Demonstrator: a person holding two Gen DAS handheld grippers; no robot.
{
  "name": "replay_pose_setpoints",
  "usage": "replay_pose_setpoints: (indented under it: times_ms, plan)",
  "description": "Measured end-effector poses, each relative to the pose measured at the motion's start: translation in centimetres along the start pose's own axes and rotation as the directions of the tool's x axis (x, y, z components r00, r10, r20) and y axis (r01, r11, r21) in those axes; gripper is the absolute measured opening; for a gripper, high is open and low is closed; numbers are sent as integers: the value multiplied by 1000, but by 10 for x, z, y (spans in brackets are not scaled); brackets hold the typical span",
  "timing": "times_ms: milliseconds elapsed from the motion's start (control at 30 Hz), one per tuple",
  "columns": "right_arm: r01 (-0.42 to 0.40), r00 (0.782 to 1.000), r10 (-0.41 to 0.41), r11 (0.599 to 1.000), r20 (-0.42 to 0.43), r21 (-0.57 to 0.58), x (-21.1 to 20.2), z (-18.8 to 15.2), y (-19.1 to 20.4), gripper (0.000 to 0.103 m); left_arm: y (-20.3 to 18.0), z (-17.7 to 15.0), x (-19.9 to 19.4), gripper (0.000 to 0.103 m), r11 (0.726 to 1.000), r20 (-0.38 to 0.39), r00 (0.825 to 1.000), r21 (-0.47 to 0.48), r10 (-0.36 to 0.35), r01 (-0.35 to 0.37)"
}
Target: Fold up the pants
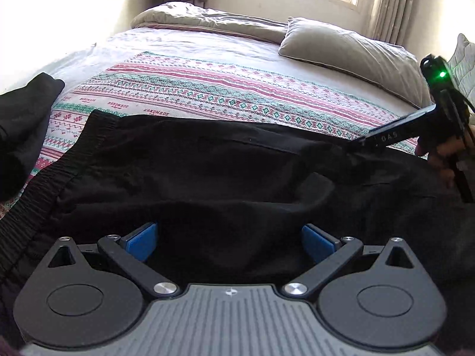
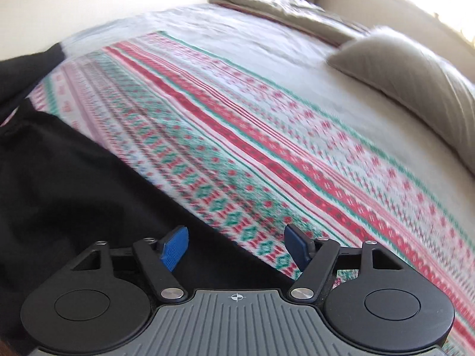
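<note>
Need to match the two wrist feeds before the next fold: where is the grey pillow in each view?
Left wrist view: the grey pillow lies upper right, at the head of the bed, under the window.
Right wrist view: the same pillow sits at the right edge, blurred by motion.
Shared landmark: the patterned blanket, with the black pants along its near edge.

Left black claw with blue finger pads (image 1: 229, 241) spread wide, pads far apart, pointing forward and level. Right black claw with blue pads (image 2: 236, 247) likewise parted, rolled slightly to one side. Seen from the left wrist, right claw (image 1: 363, 139) angled downward at far right, fingers of a bare hand (image 1: 442, 154) wrapped around its handle.
</note>
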State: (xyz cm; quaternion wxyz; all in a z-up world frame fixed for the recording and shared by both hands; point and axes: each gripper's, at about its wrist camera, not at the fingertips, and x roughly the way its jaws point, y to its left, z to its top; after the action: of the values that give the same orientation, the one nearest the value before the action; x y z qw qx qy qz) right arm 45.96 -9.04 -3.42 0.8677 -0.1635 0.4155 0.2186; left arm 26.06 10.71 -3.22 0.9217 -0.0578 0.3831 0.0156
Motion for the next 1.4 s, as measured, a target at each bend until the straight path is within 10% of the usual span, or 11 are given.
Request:
replay_pose_setpoints:
  times_ms: [100, 267, 367, 933, 1400]
  plan:
    - [-24, 1000, 24, 1000, 5, 6, 3, -5, 0, 64, 1, 0, -1, 103, 1000, -4, 1000, 2, 2, -2]
    - [-104, 995, 104, 994, 9, 24, -6, -6, 13, 9, 1, 0, -4, 103, 1000, -9, 1000, 4, 7, -6]
    - [-59, 998, 59, 998, 33, -7, -21, -8, 26, 1, 4, 3, -9, 103, 1000, 1, 1000, -10, 10, -10]
    - [77, 964, -29, 982, 266, -171, -242, -86, 150, 0, 27, -9, -79, 103, 997, 134, 990, -48, -47, 54]
    - [-39, 998, 47, 987, 51, -157, -210, -217, 234, 0, 72, -60, -94, 103, 988, -9, 988, -32, -155, 154]
